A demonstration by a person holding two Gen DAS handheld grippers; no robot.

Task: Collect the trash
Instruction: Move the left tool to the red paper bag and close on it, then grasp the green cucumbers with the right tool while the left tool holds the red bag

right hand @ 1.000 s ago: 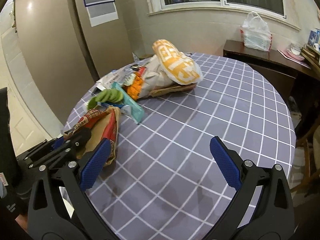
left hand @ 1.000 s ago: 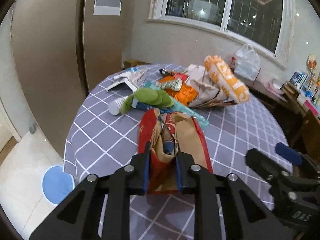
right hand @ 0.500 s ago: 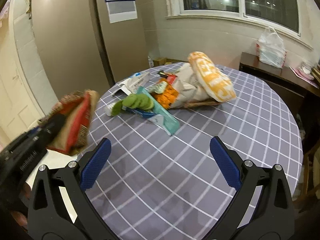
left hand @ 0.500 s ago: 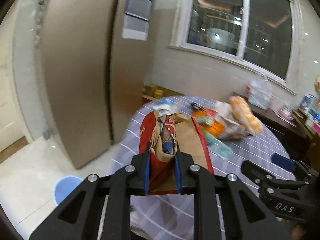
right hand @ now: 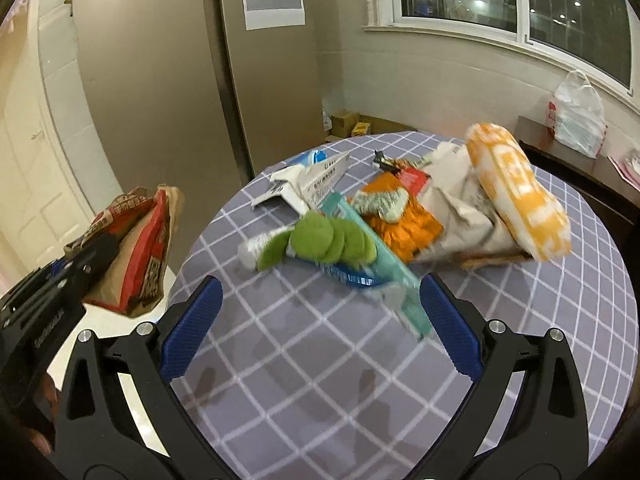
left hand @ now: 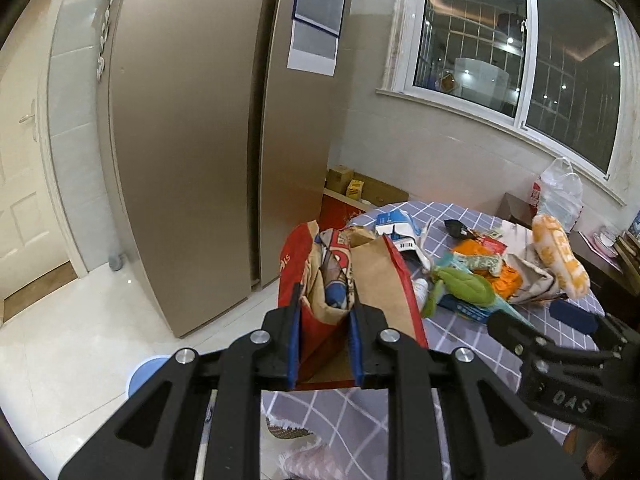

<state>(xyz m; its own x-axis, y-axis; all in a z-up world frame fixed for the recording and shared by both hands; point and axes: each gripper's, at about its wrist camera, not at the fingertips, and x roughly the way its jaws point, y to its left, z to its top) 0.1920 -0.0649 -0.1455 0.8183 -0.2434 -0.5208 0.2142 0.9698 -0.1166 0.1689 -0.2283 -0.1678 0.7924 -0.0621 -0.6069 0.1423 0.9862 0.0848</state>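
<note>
Two Grippers: One Loaded, One Free

Two grippers are in view. At far left, the left gripper is clamped on a red and brown paper bag; its blue-padded fingers press the bag's folded lower end from both sides. The bag stands roughly upright, mouth open at the top, with crumpled wrappers visible inside. In the right wrist view the same bag hangs beside the left edge of the bench, above the pale floor, clear of the bench surface. A blue round object lies on the floor below the left gripper.

Toward the centre, the right gripper is spread wide with nothing between its fingers, above the grey checked cloth of the bench.

Beyond it, the remaining trash lies in a loose cluster on the bench. From left: a white and blue carton, flattened; a green plush item resting on a teal box; an orange wrapper; a crumpled grey-white paper bag; and an orange and white packet leaning on top of that paper bag.

At far right, a white plastic bag sits on a dark sideboard under the window.
</note>
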